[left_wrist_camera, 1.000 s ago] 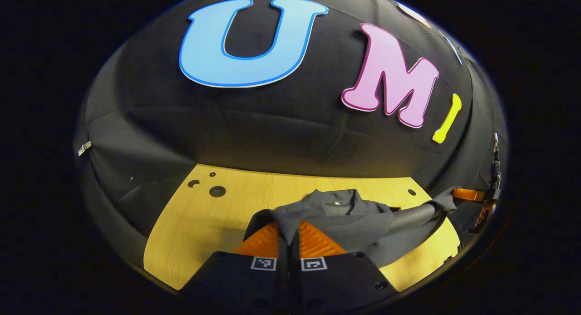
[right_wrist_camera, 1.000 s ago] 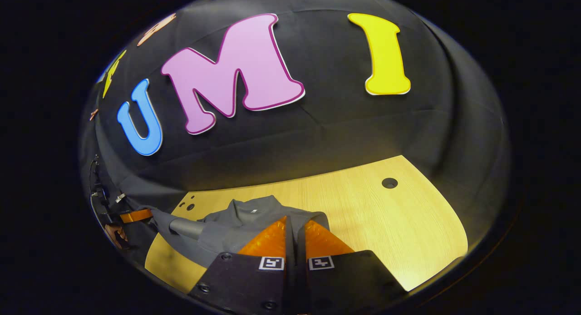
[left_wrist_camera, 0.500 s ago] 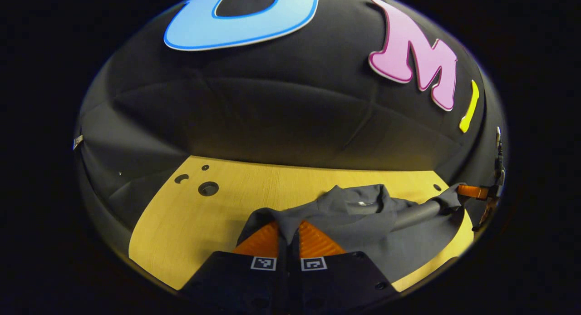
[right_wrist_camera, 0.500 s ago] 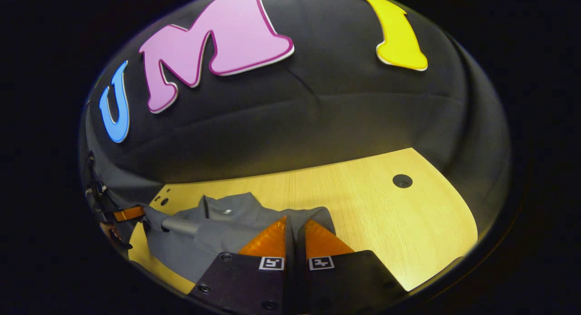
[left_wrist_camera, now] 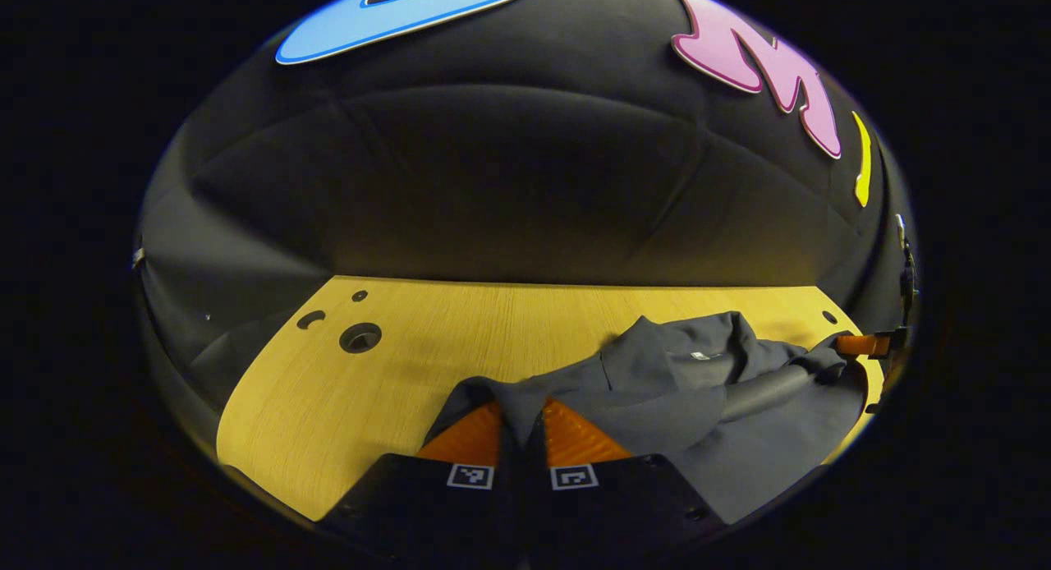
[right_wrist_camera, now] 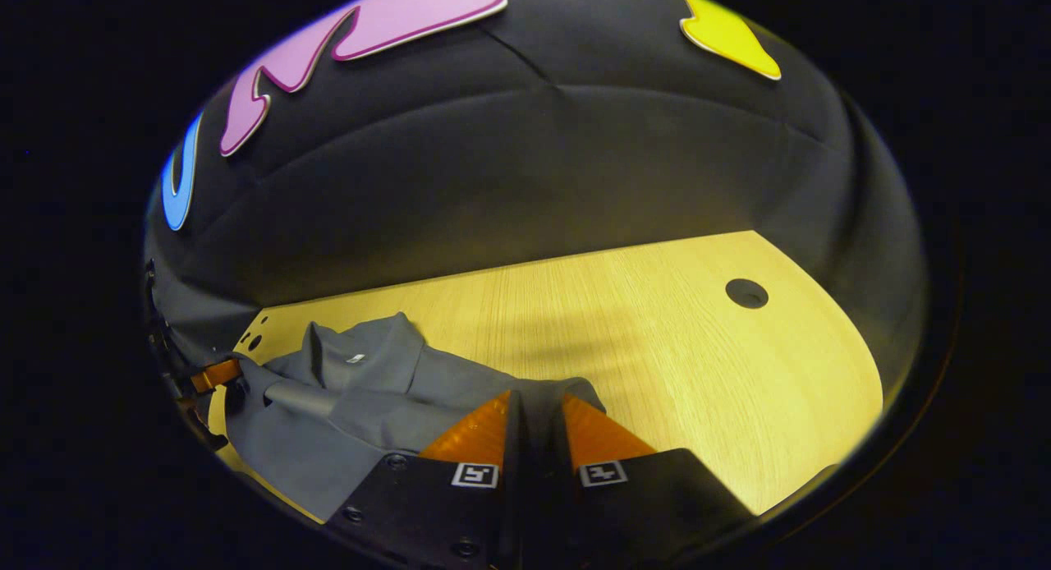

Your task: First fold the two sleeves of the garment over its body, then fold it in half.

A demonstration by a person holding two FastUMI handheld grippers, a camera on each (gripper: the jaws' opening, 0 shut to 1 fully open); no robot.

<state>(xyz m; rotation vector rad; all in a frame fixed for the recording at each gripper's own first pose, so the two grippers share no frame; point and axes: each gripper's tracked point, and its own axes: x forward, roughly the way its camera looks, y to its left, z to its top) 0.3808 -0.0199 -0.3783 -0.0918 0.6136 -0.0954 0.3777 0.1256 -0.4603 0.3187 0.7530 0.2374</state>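
Both grippers pinch the grey garment's (left_wrist_camera: 657, 389) near hem: left gripper (left_wrist_camera: 521, 418) and right gripper (right_wrist_camera: 534, 418) are closed on cloth, lifting it from the table (right_wrist_camera: 657, 340) to fold in half toward the collar.

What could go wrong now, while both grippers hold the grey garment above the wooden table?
1. Each gripper, left and right, pinches only a thin edge of the grey garment; the cloth may slip out.
2. The folded sleeve lies loose on top and might slide off.
3. The garment hangs near the table's front edge, so it could drop over.
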